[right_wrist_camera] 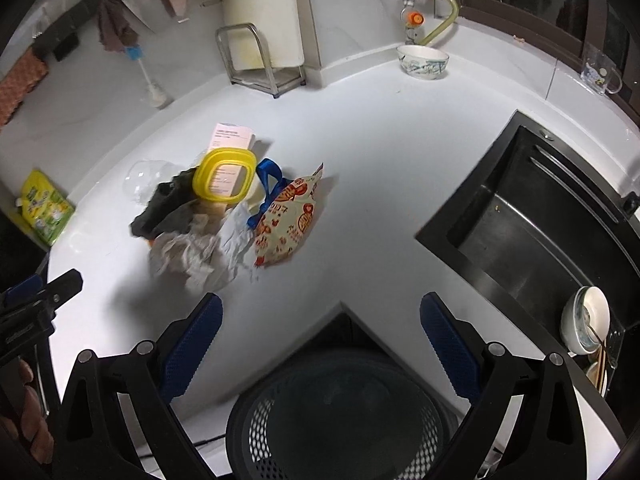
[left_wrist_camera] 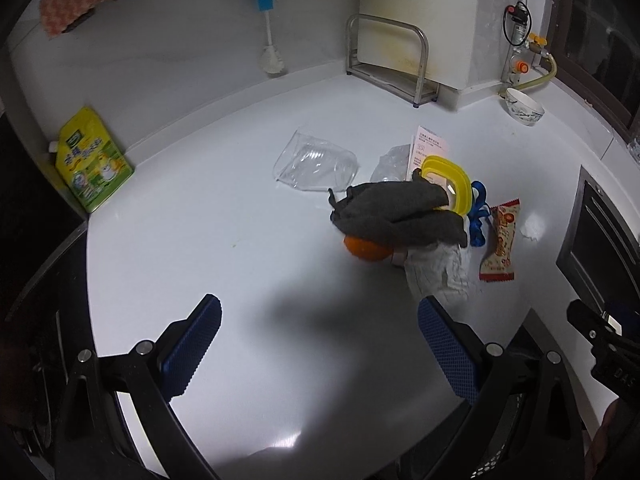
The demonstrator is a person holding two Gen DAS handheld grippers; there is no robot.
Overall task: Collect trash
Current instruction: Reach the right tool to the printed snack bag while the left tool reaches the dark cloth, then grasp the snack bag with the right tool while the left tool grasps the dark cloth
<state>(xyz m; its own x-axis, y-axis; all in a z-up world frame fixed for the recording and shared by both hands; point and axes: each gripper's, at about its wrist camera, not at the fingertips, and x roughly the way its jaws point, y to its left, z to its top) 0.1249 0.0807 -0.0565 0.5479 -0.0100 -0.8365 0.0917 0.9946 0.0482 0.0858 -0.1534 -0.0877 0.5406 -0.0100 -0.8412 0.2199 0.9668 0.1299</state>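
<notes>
A heap of trash lies on the white counter (left_wrist_camera: 200, 220): a dark grey cloth (left_wrist_camera: 396, 212), an orange (left_wrist_camera: 366, 249) under it, crumpled white paper (left_wrist_camera: 438, 270), a red snack wrapper (left_wrist_camera: 500, 240), a yellow lid (left_wrist_camera: 448, 184), a blue strap (left_wrist_camera: 478, 216), clear plastic packaging (left_wrist_camera: 316, 166). The right wrist view shows the same paper (right_wrist_camera: 192, 256), wrapper (right_wrist_camera: 286, 220), lid (right_wrist_camera: 224, 176) and cloth (right_wrist_camera: 164, 210). My left gripper (left_wrist_camera: 320, 344) is open and empty, short of the heap. My right gripper (right_wrist_camera: 320, 344) is open and empty above a black mesh bin (right_wrist_camera: 340, 412).
A black sink (right_wrist_camera: 532, 220) lies at the right with bowls (right_wrist_camera: 586, 318) beside it. A patterned bowl (right_wrist_camera: 423, 61), a metal rack (right_wrist_camera: 256, 60) and a brush (left_wrist_camera: 270, 52) stand at the back. A yellow-green pouch (left_wrist_camera: 92, 160) leans at the left wall.
</notes>
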